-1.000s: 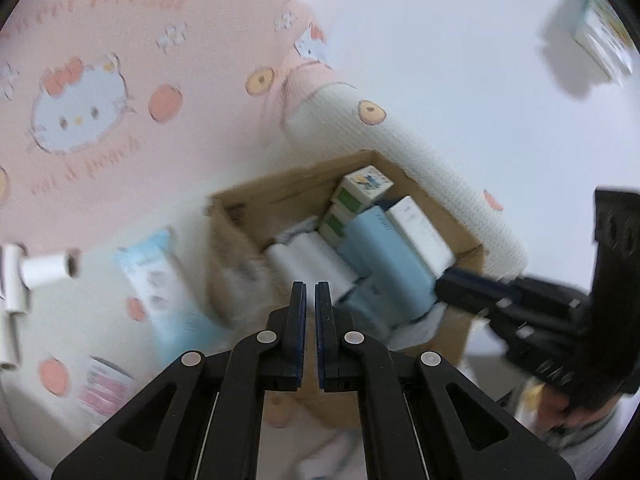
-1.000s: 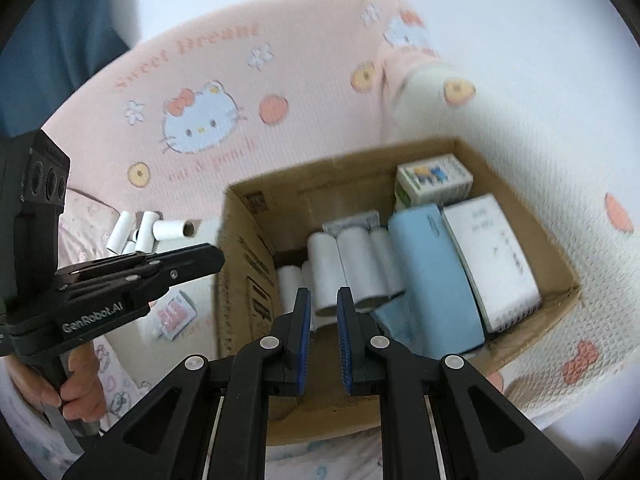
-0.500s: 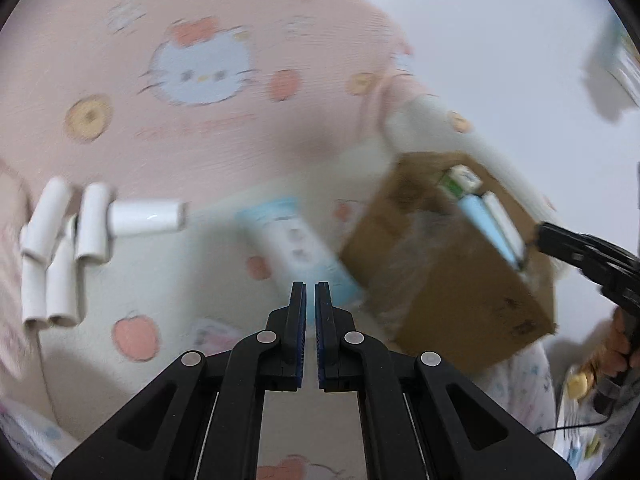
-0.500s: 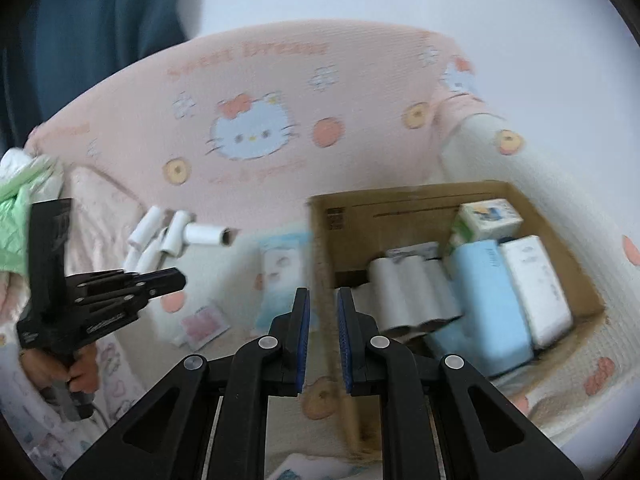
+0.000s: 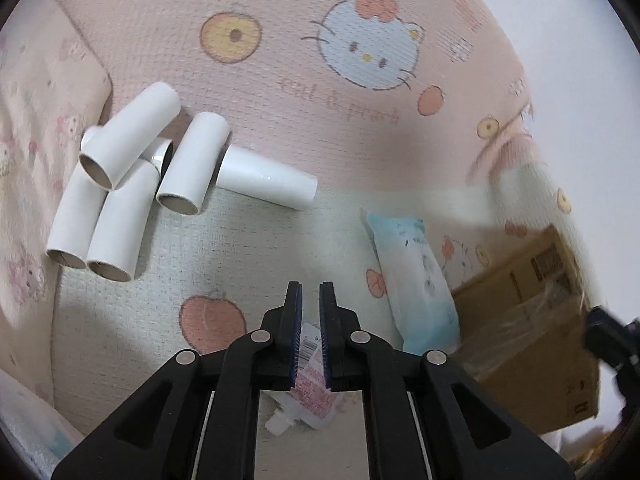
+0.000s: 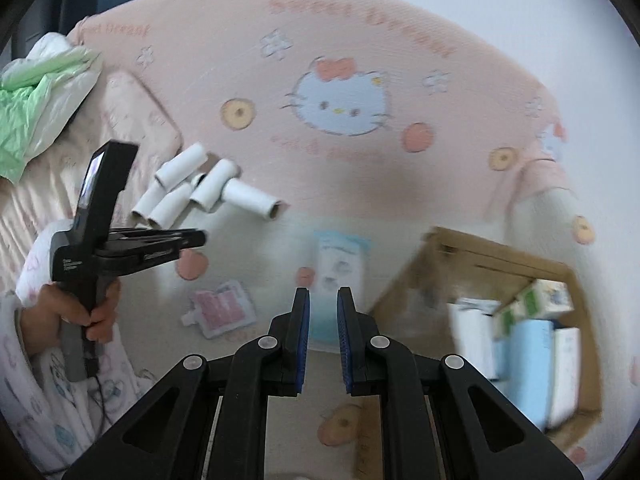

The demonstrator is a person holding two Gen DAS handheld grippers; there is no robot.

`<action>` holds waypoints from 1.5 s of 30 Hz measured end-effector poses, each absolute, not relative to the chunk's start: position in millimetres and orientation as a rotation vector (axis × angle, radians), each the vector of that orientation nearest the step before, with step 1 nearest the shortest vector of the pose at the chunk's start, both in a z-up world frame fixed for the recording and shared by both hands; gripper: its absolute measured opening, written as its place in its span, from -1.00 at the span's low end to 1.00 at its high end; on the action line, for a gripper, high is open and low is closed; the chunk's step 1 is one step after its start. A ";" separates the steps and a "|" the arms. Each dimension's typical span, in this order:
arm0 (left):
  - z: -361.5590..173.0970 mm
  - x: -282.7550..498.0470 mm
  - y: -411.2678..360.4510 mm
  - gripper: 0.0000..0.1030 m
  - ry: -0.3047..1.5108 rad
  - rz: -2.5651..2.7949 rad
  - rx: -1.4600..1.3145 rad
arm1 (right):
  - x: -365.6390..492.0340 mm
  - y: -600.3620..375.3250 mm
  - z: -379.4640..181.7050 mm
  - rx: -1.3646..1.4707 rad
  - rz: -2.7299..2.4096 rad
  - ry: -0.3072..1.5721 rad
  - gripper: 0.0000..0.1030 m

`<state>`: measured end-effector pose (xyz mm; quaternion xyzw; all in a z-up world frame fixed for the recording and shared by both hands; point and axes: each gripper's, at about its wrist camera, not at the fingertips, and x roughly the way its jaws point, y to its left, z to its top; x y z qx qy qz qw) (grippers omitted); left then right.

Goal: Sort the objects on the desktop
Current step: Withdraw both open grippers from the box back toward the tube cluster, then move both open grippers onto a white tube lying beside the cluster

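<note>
**Clear middle, clutter around it**

From the left gripper (image 5: 311,300), bare blanket (image 5: 240,248) lies open at 12 o'clock. Tubes (image 5: 132,184) crowd 10 o'clock, a blue pack (image 5: 416,280) blocks 2 o'clock, the box (image 5: 532,320) walls 3 o'clock. A pouch (image 5: 312,396) lies under the jaws.

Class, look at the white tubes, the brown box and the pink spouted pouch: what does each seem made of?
White tubes: likely cardboard, brown inside at the open ends, smooth white outside.
Brown box: corrugated cardboard, matte, printed.
Pink spouted pouch: probably flexible plastic film, flat with a white spout.
</note>
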<state>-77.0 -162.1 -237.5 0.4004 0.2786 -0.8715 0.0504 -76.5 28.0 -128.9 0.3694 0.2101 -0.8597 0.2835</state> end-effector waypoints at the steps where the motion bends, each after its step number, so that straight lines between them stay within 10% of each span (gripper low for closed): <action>1: -236.1 -76.9 -164.8 -0.68 0.869 -2.654 1.204 | -79.7 23.1 -132.3 0.988 -2.289 0.538 -0.80; 6: -230.7 -81.3 -163.7 -0.12 0.835 -2.674 1.124 | -109.4 -11.3 -163.2 1.085 -2.226 0.406 -0.80; 16: -242.9 -95.4 -209.4 0.09 1.080 -2.496 1.064 | -170.7 -43.6 -216.6 1.425 -2.066 0.277 -0.79; 27: -247.6 -135.2 -222.5 0.11 1.181 -2.541 1.134 | -198.8 -80.2 -240.2 1.415 -2.002 0.328 -0.68; 33: -251.9 -165.2 -237.6 0.11 1.101 -2.523 1.154 | -212.5 -92.7 -250.6 1.382 -1.988 0.335 -0.02; 45: -272.0 -197.5 -241.0 0.11 1.061 -2.473 1.297 | -244.8 -109.9 -273.0 1.413 -2.031 0.299 -0.01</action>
